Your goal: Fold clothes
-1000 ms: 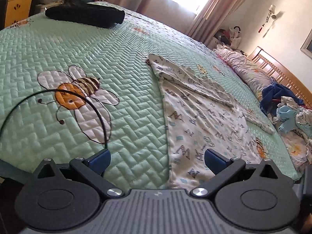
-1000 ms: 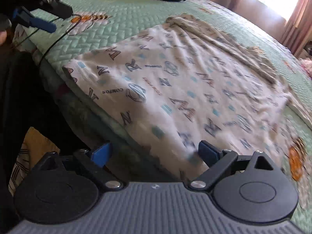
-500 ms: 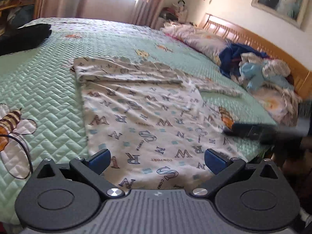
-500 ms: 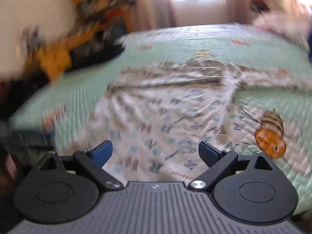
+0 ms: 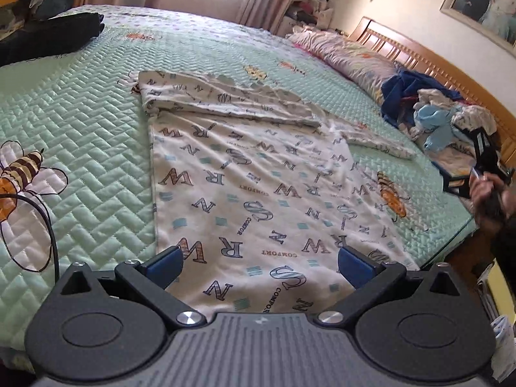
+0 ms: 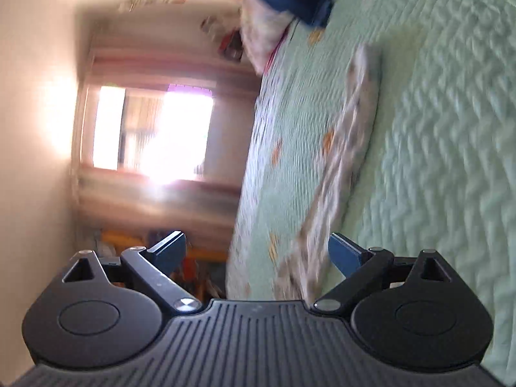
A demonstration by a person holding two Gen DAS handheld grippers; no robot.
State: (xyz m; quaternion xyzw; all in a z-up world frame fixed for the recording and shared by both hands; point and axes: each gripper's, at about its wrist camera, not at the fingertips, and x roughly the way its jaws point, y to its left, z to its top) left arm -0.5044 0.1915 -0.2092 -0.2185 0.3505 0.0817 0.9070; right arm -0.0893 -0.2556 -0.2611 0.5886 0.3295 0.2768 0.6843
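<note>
We see a white shirt [image 5: 258, 190] with big letters lying flat on a green quilt [image 5: 80, 122] that covers the bed. The shirt reaches from the near edge of the bed toward the far side, and its far part is folded over into a long band. One sleeve [image 5: 377, 140] sticks out to the right. Our left gripper [image 5: 259, 262] hangs just over the near hem of the shirt, and its blue fingers [image 5: 164, 261] are spread wide with nothing between them. A thin black cable [image 5: 48, 225] curls on the quilt at the near left, over a bee picture [image 5: 19, 171]. A dark folded cloth [image 5: 48, 37] lies far to the left. At the far right we see a pillow [image 5: 348, 61], a heap of clothes [image 5: 435, 113] and a wooden headboard [image 5: 435, 67]. A hand [image 5: 487, 193] holds the other gripper at the right edge of the bed. The right wrist view is tipped on its side and blurry. There our right gripper [image 6: 258, 253] is also spread wide and holds nothing. The sleeve [image 6: 342, 148] shows as a pale strip on the quilt [image 6: 451, 129], running away from the gripper. A bright window [image 6: 154, 129] sits far to the left there.
</note>
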